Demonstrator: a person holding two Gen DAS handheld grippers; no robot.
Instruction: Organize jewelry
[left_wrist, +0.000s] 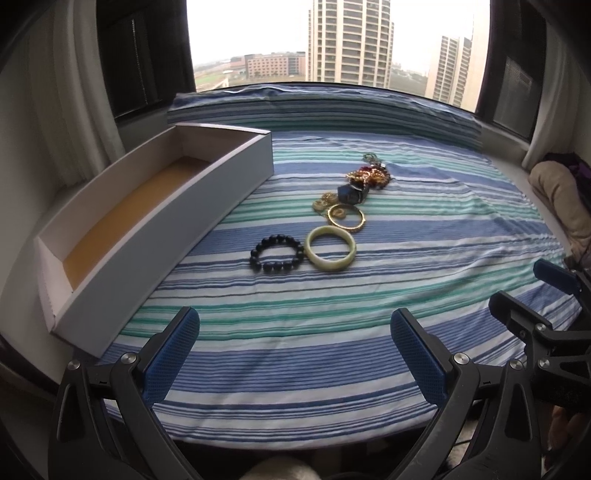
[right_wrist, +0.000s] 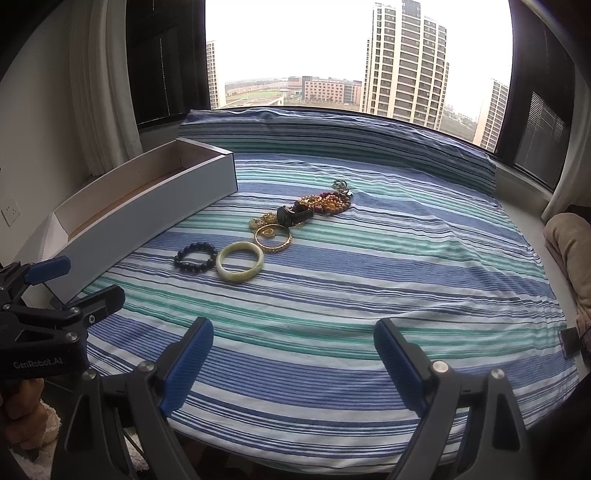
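Jewelry lies in a row on the striped cloth (left_wrist: 332, 314): a black bead bracelet (left_wrist: 277, 254), a pale green bangle (left_wrist: 330, 248), a gold bangle (left_wrist: 346, 218), a dark watch (left_wrist: 352, 195) and a heap of amber beads (left_wrist: 371, 176). A long white box (left_wrist: 166, 236) with a tan floor stands open at the left. My left gripper (left_wrist: 293, 325) is open, low over the near cloth, well short of the bracelet. My right gripper (right_wrist: 293, 336) is open too, empty, facing the green bangle (right_wrist: 240, 261) and the black bracelet (right_wrist: 196, 255).
A striped bolster (right_wrist: 332, 136) lines the window at the back. White curtains (left_wrist: 74, 110) hang at the left. A beige cushion (right_wrist: 569, 243) and a dark phone-like object (right_wrist: 574, 341) lie at the right edge. Each gripper shows in the other's view.
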